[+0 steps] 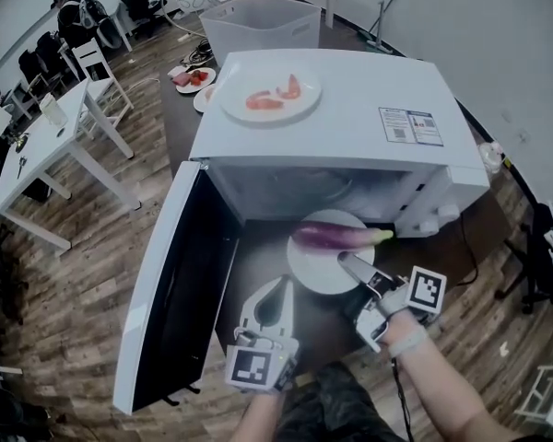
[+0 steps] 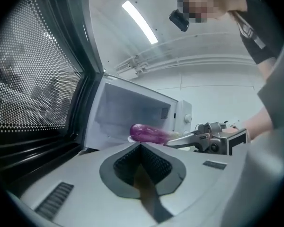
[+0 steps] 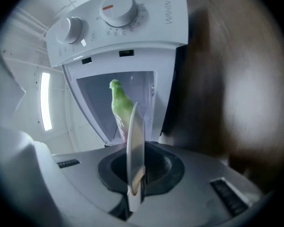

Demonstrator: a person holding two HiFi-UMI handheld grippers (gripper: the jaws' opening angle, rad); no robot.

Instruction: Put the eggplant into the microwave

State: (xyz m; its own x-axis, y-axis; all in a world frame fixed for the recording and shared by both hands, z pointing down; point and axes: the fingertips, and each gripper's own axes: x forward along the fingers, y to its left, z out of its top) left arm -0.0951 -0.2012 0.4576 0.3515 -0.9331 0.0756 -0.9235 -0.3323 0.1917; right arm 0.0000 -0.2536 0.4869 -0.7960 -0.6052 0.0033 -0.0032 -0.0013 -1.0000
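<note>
A purple eggplant (image 1: pixel 336 237) with a green stem lies on a round white plate (image 1: pixel 318 279), which is held level just in front of the open microwave (image 1: pixel 350 127), at the mouth of its cavity (image 1: pixel 290 191). My right gripper (image 1: pixel 348 263) is shut on the plate's near right rim. In the right gripper view the plate (image 3: pixel 136 141) shows edge-on between the jaws, with the eggplant's stem (image 3: pixel 118 100) behind it. My left gripper (image 1: pixel 282 286) hovers just below the plate's near left edge, jaws together and holding nothing. The left gripper view shows the eggplant (image 2: pixel 149 133) before the cavity.
The microwave door (image 1: pixel 170 293) hangs wide open to the left. A plate of red food (image 1: pixel 270 95) sits on the microwave's top. Two control knobs (image 3: pixel 118 8) are on the panel to the right of the cavity. White tables and chairs (image 1: pixel 55 127) stand far left.
</note>
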